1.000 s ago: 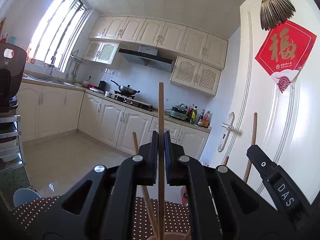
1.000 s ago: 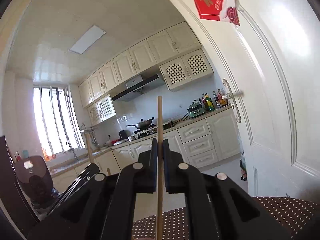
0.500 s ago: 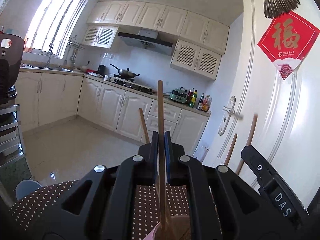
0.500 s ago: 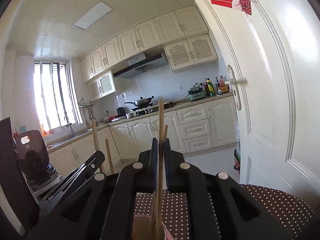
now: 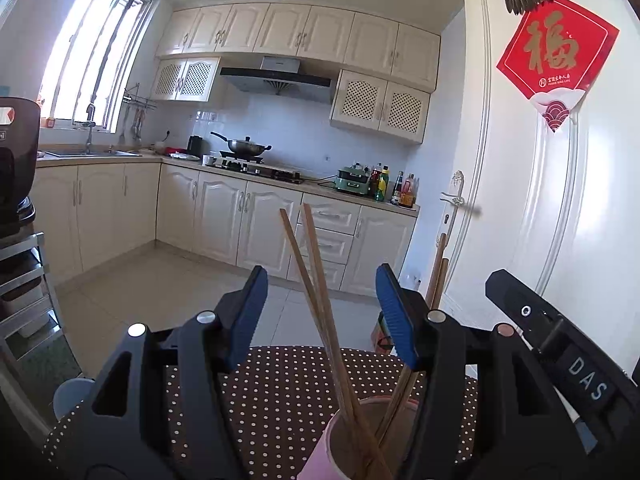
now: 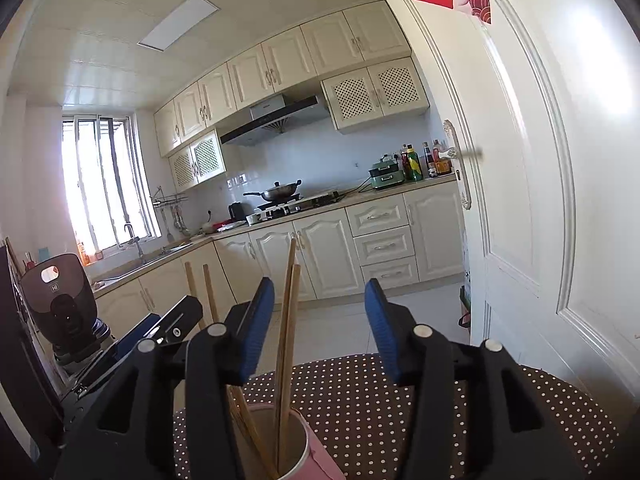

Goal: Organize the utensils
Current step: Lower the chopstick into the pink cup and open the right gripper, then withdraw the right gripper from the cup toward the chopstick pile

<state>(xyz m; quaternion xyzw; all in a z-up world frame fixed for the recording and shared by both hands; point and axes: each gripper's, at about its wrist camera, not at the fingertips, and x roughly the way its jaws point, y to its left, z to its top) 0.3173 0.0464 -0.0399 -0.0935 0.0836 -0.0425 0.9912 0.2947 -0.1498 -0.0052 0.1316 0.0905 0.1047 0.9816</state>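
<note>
While both grippers are hovering level over the polka-dot desk (image 5: 280,392), their jaws have just been opening. The left gripper (image 5: 320,312) is now standing moderately wide, and a pair of wooden chopsticks (image 5: 316,292) is rising free between its blue pads (image 5: 248,316), touching neither one. Those sticks are leaning toward 11 o'clock and resting with their lower ends in the pink paper cup (image 5: 332,440) at 6 o'clock of the left wrist view. Another two sticks (image 5: 438,268) are leaning out of the same cup toward 1 o'clock, passing behind the right-hand pad. The right gripper (image 6: 320,320) is likewise standing partly open, gripping nothing; two chopsticks (image 6: 288,320) are standing nearly upright just beside its left-hand pad (image 6: 256,328), whether touching it I cannot tell. The cup (image 6: 300,436) is sitting at 6 o'clock there too. At 9 o'clock of that view, the other gripper's black body (image 6: 160,332) is showing.
</note>
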